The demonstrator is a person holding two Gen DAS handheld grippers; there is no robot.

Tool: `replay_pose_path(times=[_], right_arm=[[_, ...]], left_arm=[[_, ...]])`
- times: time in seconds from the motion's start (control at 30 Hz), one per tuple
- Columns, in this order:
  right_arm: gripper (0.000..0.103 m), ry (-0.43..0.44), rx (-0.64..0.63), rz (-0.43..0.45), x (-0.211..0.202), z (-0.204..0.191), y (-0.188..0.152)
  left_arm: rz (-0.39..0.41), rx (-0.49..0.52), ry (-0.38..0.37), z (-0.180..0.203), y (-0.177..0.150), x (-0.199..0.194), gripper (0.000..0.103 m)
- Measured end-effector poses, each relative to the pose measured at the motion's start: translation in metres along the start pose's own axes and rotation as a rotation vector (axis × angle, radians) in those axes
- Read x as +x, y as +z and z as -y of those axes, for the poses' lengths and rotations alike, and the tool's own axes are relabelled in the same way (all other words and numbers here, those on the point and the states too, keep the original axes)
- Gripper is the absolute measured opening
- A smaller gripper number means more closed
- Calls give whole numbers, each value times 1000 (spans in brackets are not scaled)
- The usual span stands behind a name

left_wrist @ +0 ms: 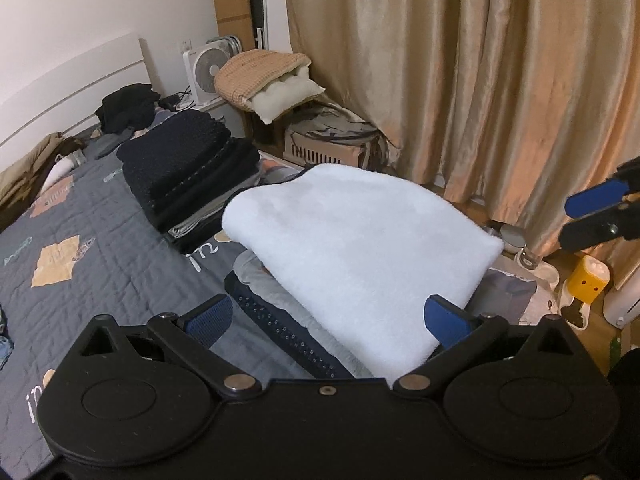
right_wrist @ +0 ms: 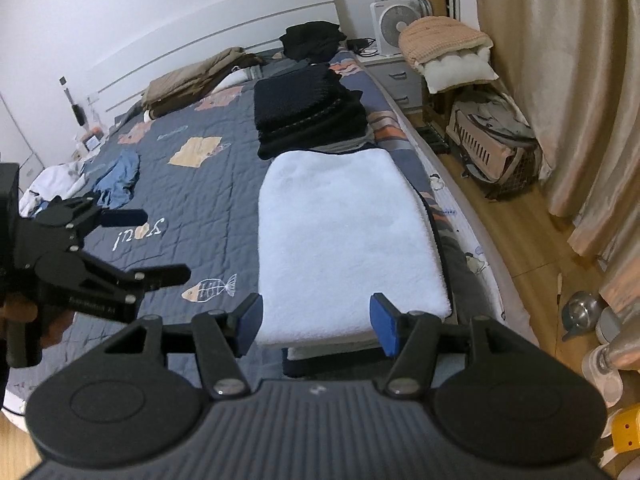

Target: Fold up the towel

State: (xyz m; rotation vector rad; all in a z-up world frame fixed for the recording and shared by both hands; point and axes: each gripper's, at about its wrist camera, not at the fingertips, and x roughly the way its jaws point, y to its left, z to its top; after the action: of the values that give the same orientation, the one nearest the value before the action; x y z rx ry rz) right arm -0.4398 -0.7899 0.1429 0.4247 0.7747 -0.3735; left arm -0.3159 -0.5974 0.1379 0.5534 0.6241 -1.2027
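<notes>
Right wrist view shows your towel (right_wrist: 348, 236) folded, thick, soft and limp on the bed (right_wrist: 192, 200), so pinch a corner edge; both jaws gape empty.

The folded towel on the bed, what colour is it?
White. The towel shows best in the right wrist view.

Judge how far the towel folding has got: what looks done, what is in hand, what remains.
Done: the white towel lies folded into a neat rectangle on a stack at the bed's edge. In hand: nothing; the left gripper and right gripper both have jaws open and empty. Left: seemingly little, perhaps the crumpled clothes.
</notes>
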Motion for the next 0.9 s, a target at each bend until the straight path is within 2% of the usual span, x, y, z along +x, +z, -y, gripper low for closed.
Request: replay_pose_path(times=[0.13,0.37,0.9], right_arm=[[58,39,1,-23,-5,-10,4],[58,35,-14,-56,-7,-26,2],[58,18,-12,-47,-7,-39,5]], left_arm=[[-9,7,-16,-5,5,-9,103],[-14,42,-41,-5,8,-18,103],[-19,92,-68,-13,10,-21,103]])
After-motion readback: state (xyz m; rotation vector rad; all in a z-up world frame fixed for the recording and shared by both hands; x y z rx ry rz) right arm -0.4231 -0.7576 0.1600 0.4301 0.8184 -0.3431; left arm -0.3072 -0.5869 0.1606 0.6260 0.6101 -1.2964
